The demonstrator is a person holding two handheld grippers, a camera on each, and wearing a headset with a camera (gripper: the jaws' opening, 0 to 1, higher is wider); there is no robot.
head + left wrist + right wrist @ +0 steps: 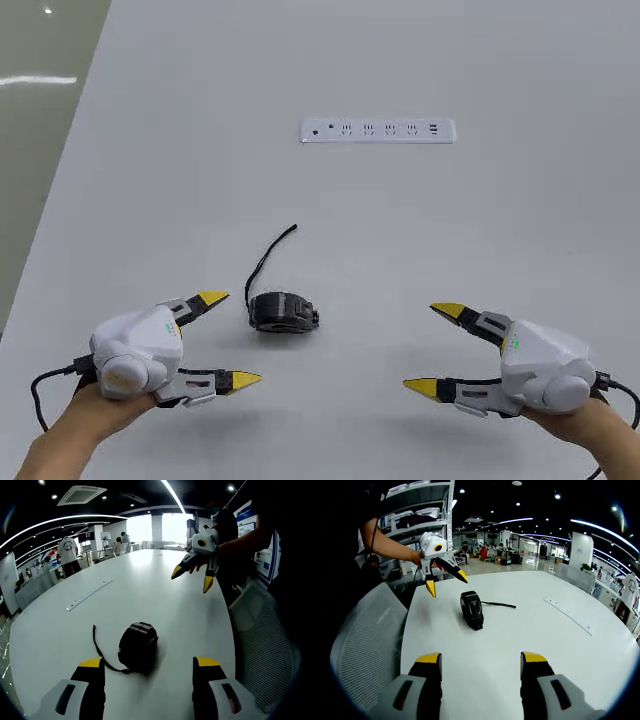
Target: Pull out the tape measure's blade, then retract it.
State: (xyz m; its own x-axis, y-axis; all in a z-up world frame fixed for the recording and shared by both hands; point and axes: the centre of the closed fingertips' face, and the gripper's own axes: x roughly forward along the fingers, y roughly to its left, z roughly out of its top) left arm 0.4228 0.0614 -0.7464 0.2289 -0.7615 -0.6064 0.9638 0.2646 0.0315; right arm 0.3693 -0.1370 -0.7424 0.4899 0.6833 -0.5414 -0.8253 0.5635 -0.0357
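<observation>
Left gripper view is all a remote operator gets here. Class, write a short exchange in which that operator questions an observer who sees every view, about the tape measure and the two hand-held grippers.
Operator: I see one side of the tape measure. Is any blade pulled out on the far side?
Observer: No. The right gripper view looks at that side, and no blade is out.
Operator: Which hand-held gripper is nearer to it?
Observer: In the head view the left hand-held gripper sits close beside it, while the right hand-held gripper is clearly farther off.
</observation>
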